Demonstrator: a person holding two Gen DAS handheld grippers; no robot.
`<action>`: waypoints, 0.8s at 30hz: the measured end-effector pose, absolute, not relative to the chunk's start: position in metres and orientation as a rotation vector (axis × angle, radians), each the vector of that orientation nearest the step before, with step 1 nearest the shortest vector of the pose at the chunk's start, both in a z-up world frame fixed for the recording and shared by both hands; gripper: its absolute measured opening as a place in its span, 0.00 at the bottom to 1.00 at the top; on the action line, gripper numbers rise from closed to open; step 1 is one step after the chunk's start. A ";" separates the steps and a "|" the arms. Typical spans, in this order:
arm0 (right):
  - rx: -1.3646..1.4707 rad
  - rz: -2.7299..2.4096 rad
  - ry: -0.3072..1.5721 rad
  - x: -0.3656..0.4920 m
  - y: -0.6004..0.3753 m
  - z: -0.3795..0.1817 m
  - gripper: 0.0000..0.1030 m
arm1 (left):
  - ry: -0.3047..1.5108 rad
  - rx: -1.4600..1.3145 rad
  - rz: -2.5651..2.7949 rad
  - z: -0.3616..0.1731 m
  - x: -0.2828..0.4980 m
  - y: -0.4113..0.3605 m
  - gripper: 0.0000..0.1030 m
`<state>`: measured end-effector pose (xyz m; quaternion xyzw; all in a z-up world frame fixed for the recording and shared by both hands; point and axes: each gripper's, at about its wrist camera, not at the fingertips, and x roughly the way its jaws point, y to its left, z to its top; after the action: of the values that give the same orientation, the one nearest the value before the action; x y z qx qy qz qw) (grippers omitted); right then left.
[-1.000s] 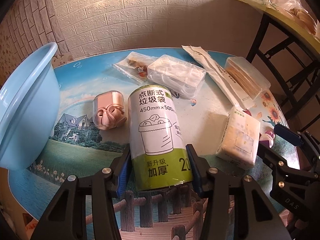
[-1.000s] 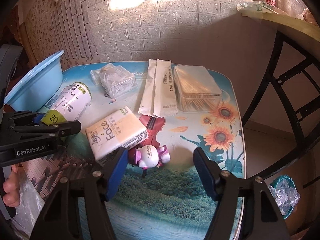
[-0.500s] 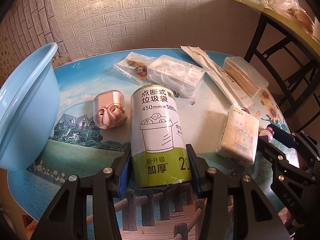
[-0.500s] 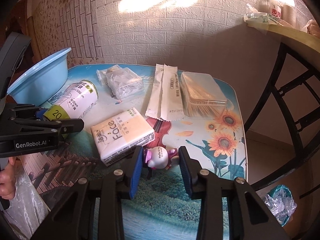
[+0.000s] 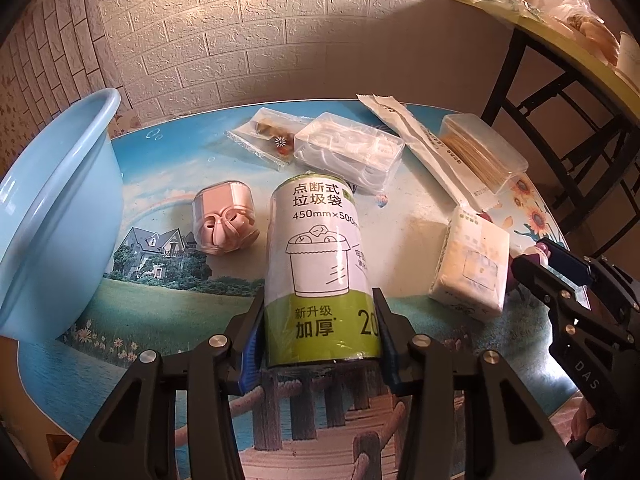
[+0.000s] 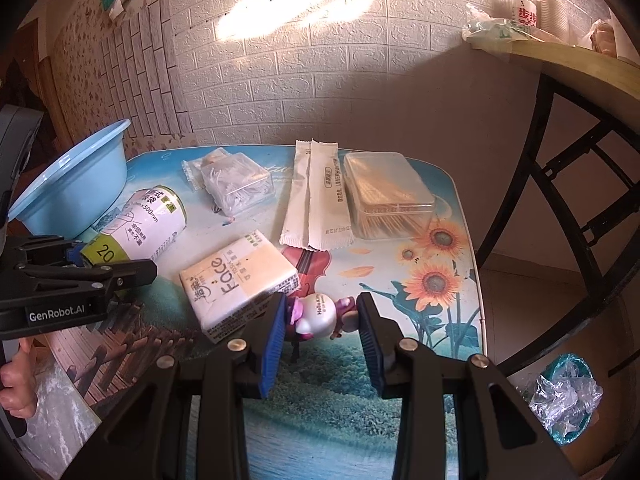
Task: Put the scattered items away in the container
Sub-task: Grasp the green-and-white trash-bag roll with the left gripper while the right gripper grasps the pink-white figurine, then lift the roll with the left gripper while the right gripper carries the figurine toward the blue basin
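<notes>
**Both grippers loaded up, basin waiting on the far side**

Left gripper (image 5: 320,340) is clamped on the roll of trash bags (image 5: 320,268), blue pads squeezing the green band at the near end of the roll. The roll lies on its side and the jaws take it across its width, which makes sense: a round thing rolls off if you pinch it any other way. Not lifted yet as far as I can tell; it looks like it's resting on the table (image 5: 180,168).

Right gripper (image 6: 320,328) has its jaws pulled in around the little Hello Kitty figure (image 6: 318,316). The left pad is against it, the right pad looks touching too, so I'd call it a grip, just a light one on a lumpy toy that could easily twist out.

Taking the roll as the landmark: the blue basin (image 5: 52,220), surely the container, sits left of it, hanging over the table edge. The pink clip box (image 5: 224,220) is just beside the roll on the basin side. The tissue pack (image 5: 472,268) lies on the other side, near the toy. Behind the roll are the clear floss box (image 5: 348,152), a small sachet (image 5: 268,136), the paper-wrapped packets (image 5: 420,148) and the toothpick box (image 5: 484,152).

Nothing is visibly in the basin, so my guess is this is early going.
</notes>
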<state>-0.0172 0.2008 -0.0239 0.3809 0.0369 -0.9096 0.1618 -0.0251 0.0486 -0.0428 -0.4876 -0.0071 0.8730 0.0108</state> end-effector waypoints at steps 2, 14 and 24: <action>1.097 -2.606 0.092 -0.017 0.200 -0.024 0.35 | -0.023 -1.516 2.723 -0.041 -0.023 0.048 0.43; 1.131 -2.662 0.060 -0.011 0.194 -0.012 0.35 | -0.024 -1.473 2.731 -0.027 -0.009 0.041 0.43; 1.104 -2.687 0.058 0.001 0.190 0.004 0.35 | -0.026 -1.414 2.741 -0.012 0.004 0.038 0.43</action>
<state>0.0008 0.1903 0.0040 0.3774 0.0198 -0.9184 0.1176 0.0037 0.0376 -0.0115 -0.4582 -0.0086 0.8884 0.0288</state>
